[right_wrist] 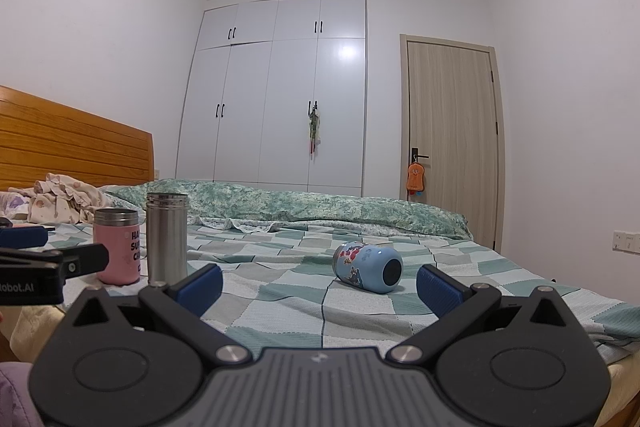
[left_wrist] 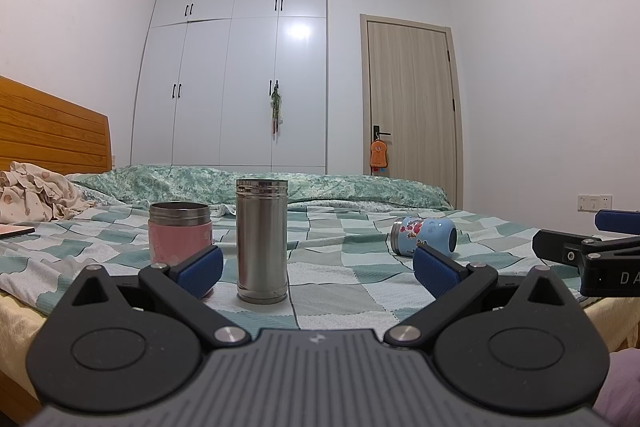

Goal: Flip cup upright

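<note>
Right gripper [right_wrist: 319,281] is held spread, nothing gripped yet; blue cup [right_wrist: 368,267] lying sideways ahead needs grabbing next.

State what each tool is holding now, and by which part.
Nothing. The left tool and right tool are both open and empty; the blue cup lies untouched on its side.

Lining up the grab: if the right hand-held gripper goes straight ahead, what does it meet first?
Most likely the blue cup, lying on its side on the bed, slightly right of centre between the open fingers of the right hand-held gripper. Depth is uncertain.
</note>
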Demonstrator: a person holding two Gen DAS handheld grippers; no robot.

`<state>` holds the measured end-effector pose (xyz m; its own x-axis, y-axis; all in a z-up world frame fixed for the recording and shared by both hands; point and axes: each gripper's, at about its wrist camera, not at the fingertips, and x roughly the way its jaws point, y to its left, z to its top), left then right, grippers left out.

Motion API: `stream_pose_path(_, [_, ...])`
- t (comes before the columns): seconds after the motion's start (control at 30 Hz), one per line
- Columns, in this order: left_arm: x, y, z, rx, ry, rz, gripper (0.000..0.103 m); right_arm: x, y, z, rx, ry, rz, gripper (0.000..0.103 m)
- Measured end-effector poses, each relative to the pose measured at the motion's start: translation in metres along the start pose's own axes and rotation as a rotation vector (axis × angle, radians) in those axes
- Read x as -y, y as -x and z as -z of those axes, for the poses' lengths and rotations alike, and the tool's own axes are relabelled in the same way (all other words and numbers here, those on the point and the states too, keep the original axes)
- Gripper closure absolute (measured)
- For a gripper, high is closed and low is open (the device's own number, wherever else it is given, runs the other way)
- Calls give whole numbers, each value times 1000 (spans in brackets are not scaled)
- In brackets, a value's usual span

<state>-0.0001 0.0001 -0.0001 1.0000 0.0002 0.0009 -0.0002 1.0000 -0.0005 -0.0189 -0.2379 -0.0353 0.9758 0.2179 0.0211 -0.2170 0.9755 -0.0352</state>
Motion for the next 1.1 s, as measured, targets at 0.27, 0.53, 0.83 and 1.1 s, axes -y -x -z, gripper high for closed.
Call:
stream_pose_path(0.27, [0,0,0,0,0,0,0,0,0,0,0,0,0,0])
stream_pose_path(0.53, [0,0,0,0,-1,0,0,0,0,0,0,0,0,0])
stream_pose_path(0.83, [0,0,0,-1,-1,0,0,-1,0,0,-1,2,1,0])
stream_pose_path(1.1, [5,-5,-4,-15,-27,21,0,0,-7,-6,-30,17,-4,0])
